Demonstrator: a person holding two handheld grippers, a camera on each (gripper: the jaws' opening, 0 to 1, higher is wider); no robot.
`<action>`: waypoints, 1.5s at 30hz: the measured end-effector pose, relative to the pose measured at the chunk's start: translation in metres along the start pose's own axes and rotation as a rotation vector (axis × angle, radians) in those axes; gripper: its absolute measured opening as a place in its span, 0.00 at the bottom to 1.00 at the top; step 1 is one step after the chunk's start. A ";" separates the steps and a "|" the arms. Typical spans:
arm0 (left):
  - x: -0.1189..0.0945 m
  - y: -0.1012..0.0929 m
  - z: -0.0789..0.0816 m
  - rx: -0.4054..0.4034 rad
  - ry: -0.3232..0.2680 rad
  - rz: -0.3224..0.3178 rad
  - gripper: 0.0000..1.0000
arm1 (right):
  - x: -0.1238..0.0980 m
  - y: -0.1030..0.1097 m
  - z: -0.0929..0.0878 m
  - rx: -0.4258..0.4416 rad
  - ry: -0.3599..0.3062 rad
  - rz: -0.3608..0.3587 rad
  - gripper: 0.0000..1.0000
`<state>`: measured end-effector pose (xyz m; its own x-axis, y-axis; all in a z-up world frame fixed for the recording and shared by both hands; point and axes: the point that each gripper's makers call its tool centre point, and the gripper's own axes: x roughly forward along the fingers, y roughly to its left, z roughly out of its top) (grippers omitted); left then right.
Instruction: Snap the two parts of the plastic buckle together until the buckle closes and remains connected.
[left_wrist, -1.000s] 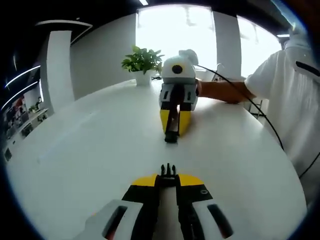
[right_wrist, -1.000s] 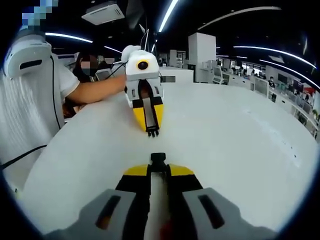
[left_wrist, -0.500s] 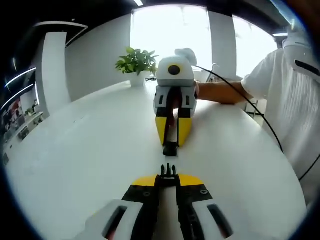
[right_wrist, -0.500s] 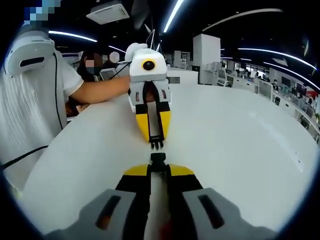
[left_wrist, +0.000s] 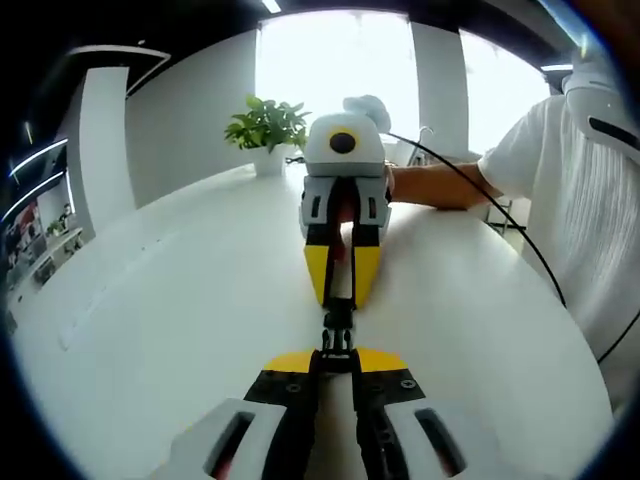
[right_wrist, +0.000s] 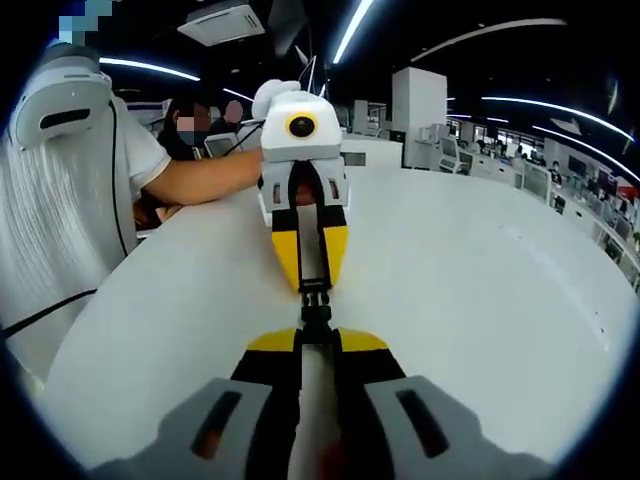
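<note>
Two black plastic buckle halves meet end to end above the white table (left_wrist: 150, 300). My left gripper (left_wrist: 337, 352) is shut on the pronged half (left_wrist: 337, 341) at the bottom of the left gripper view. Facing it from above, my right gripper (left_wrist: 338, 300) is shut on the socket half (left_wrist: 338, 318). In the right gripper view, my right gripper (right_wrist: 316, 342) holds the socket half (right_wrist: 316, 320), and my left gripper (right_wrist: 313, 286) presses the pronged half (right_wrist: 314, 297) into it. The prongs are hidden inside the socket; I cannot tell whether they have latched.
A potted plant (left_wrist: 265, 125) stands at the table's far edge. A person's forearm (left_wrist: 445, 183) and white shirt (left_wrist: 590, 200) are at the right, with a black cable (left_wrist: 520, 235) trailing down. The table edge (right_wrist: 90, 340) runs along the left near the person's body.
The two grippers have closed the gap between them. The buckle halves, apart a second ago and nearly touching half a second ago, now meet with the prongs inside the socket.
</note>
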<state>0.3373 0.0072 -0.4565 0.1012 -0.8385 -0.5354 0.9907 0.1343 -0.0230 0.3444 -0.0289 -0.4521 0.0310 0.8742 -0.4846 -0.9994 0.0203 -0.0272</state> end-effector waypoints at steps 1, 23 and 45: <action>0.001 -0.001 0.000 0.001 0.002 0.001 0.11 | 0.000 0.000 0.000 0.000 -0.002 0.002 0.12; 0.002 0.000 0.000 0.009 0.004 0.003 0.11 | 0.005 0.001 0.001 -0.008 0.002 0.005 0.12; 0.009 -0.011 0.004 0.026 -0.001 -0.012 0.10 | 0.007 0.003 0.001 -0.008 -0.004 0.020 0.11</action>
<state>0.3278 -0.0035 -0.4574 0.0890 -0.8406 -0.5342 0.9939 0.1101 -0.0077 0.3416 -0.0223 -0.4550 0.0111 0.8762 -0.4819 -0.9997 -0.0009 -0.0248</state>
